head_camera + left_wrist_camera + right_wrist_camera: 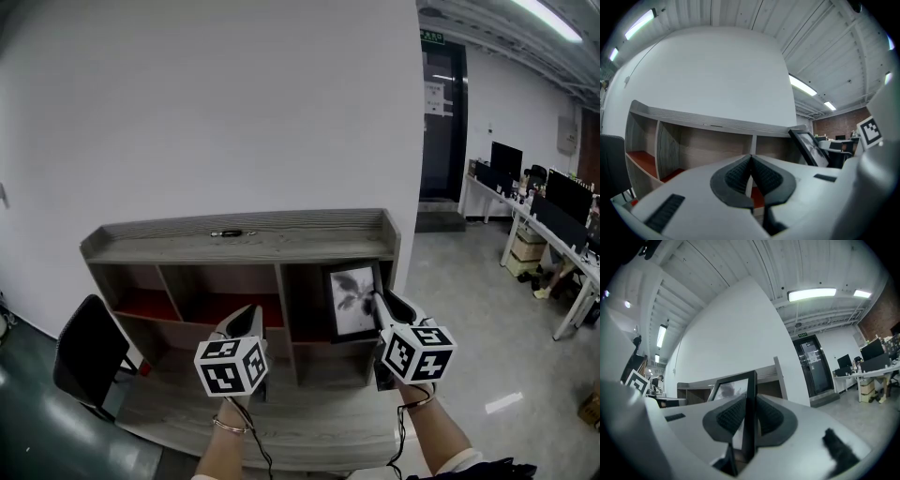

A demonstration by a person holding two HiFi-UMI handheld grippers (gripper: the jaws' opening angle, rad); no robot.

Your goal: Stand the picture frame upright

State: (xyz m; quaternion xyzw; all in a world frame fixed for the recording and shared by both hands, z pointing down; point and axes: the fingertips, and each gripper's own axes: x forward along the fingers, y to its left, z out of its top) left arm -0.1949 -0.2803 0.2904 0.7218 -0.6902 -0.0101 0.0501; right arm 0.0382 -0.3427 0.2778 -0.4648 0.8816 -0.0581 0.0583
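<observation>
One picture frame [353,302] sits in the rightmost of three open compartments of a wooden shelf unit [246,246], at about 5 o'clock in the head view. It is close to upright, with its dark plant print facing out. Whether its bottom edge rests on the compartment floor cannot be told.

There are two tools. The right tool [380,304] is clamped on the frame's right-hand edge, and in the right gripper view the thin black border [751,394] runs straight between both ribbed pads of the right tool [749,414]. The left tool [248,317], at about 7 o'clock, is closed on nothing. Its two pads meet in front of the middle compartment in the left gripper view [751,163].

One black chair [89,361] stands at 8 o'clock. One thin dark object [232,232] lies on top of the unit.
</observation>
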